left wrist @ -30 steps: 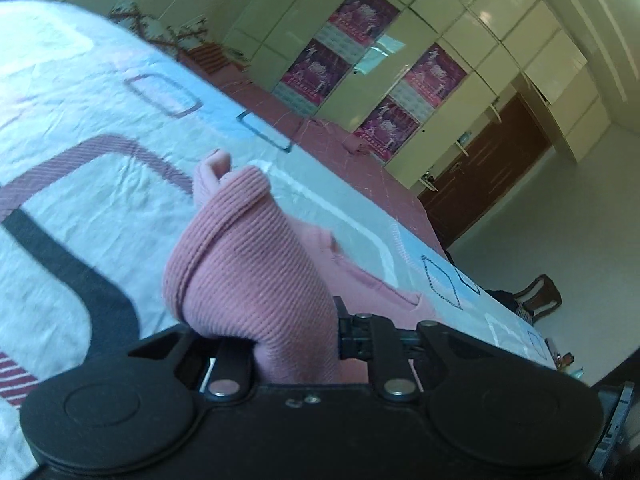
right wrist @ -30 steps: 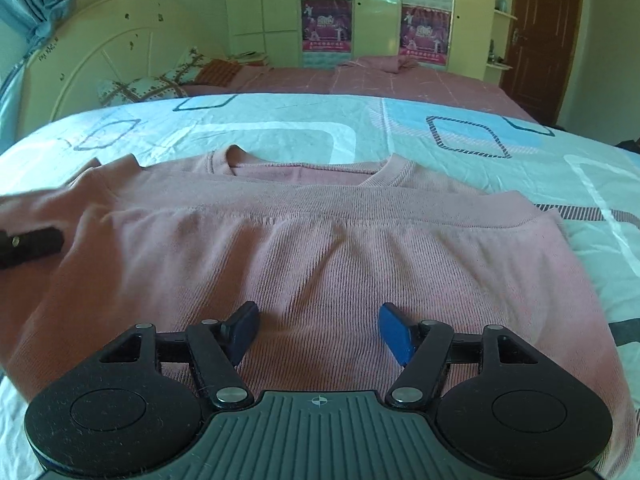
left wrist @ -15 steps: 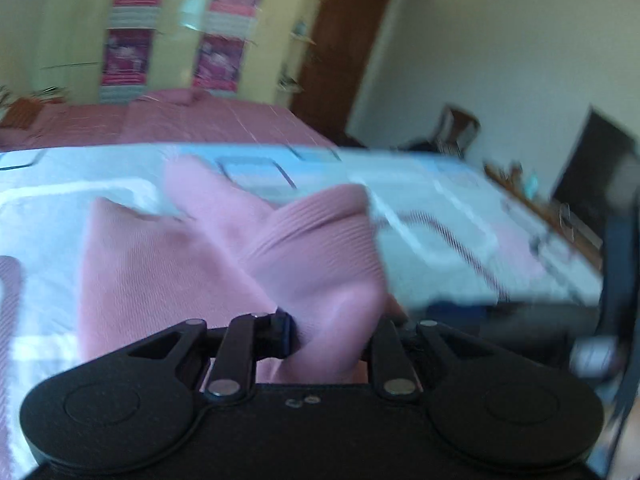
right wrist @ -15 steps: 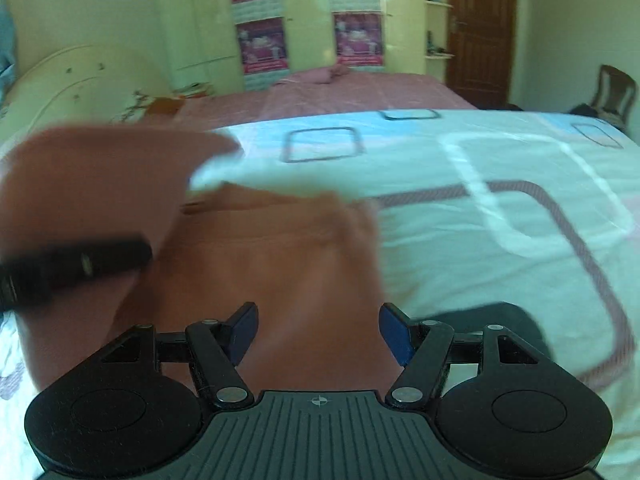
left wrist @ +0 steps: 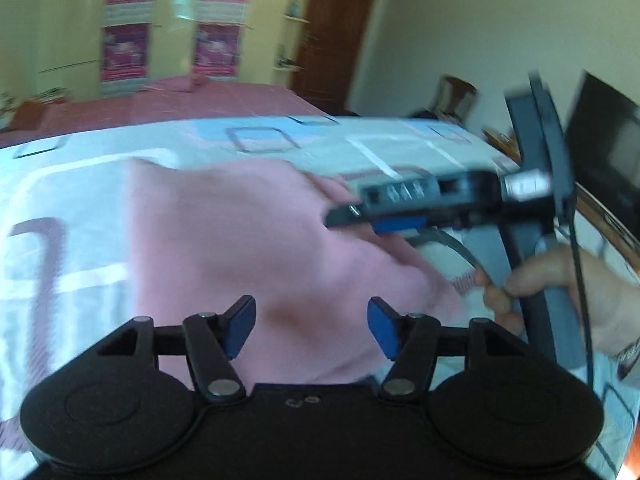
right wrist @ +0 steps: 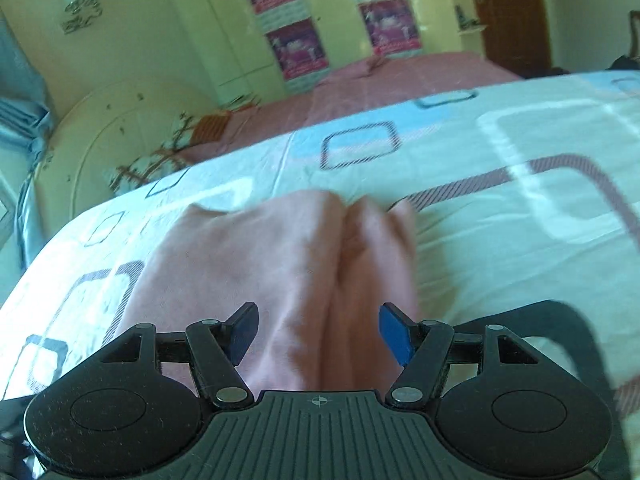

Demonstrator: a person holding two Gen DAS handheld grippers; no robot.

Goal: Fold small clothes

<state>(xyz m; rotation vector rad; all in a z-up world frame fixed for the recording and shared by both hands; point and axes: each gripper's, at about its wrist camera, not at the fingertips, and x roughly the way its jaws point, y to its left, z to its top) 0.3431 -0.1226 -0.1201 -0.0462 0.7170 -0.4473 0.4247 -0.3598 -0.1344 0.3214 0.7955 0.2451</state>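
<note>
Left wrist cam sits behind the left gripper [left wrist: 311, 326], low and close over the bed [left wrist: 80, 184], facing across it toward the brown door [left wrist: 336, 28] and far wall w/ posters [left wrist: 124, 52]. The right gripper [left wrist: 394, 216] crosses its right side, seen side-on. Right wrist cam rides behind the right gripper [right wrist: 318, 330], also close above the bed [right wrist: 500, 216], tilted, facing the headboard [right wrist: 120, 120] and the same poster wall [right wrist: 296, 44]. Both views share the pink garment [left wrist: 240, 248] [right wrist: 260, 264], patterned sheet, posters, door.

Black left gripper [left wrist: 311, 326] with blue pads [left wrist: 239, 330]; bare-skinned hand [left wrist: 568, 300]; silver screws.
</note>
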